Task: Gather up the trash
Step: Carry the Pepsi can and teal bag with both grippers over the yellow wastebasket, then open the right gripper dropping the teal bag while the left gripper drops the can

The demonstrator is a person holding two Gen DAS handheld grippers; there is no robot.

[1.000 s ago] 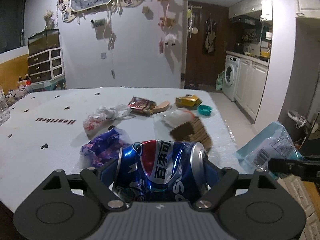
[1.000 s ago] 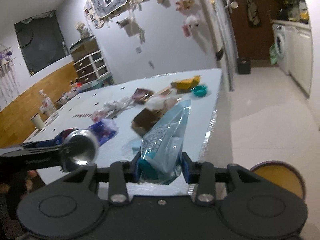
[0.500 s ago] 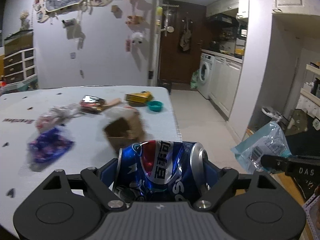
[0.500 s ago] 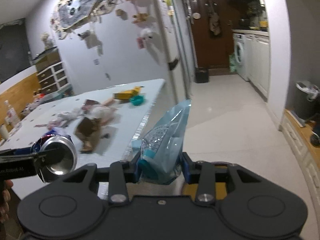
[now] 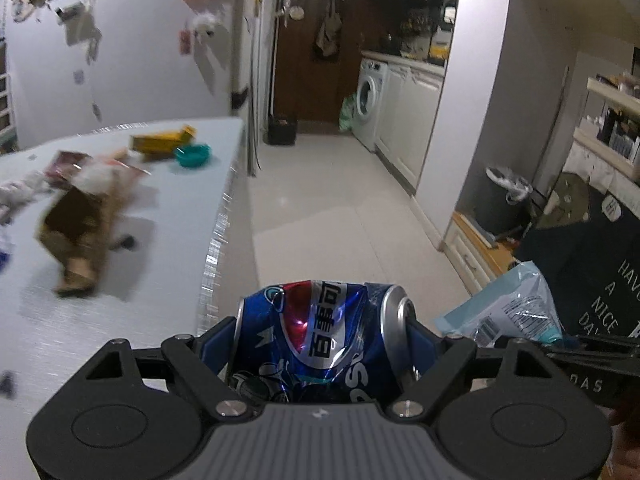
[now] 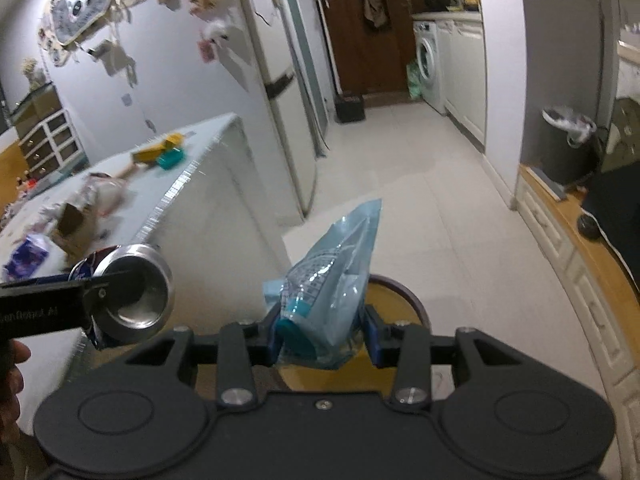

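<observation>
My left gripper [image 5: 316,340] is shut on a crushed blue Pepsi can [image 5: 316,332], held sideways off the table's right edge; the can's metal end [image 6: 136,300] shows at the left of the right wrist view. My right gripper [image 6: 324,332] is shut on a light-blue plastic bag [image 6: 336,276], also seen at the lower right of the left wrist view as the bag [image 5: 508,312]. Below the bag lies a round bin with a yellow liner [image 6: 396,300] on the floor. More trash stays on the white table [image 5: 120,288]: a brown cardboard piece [image 5: 76,224], a yellow box [image 5: 164,142], a teal lid [image 5: 192,156].
The table edge [image 6: 188,176] runs beside a white fridge [image 6: 276,92]. The tiled floor [image 6: 420,184] leads to a washing machine [image 5: 370,104] and a dark door. A grey lined bin [image 6: 568,144] stands at the right, by a wooden ledge and a dark cloth.
Both grippers have swung right and down, away from the table and over the floor, each keeping its load. The yellow-lined bin now lies under the right gripper's bag.
</observation>
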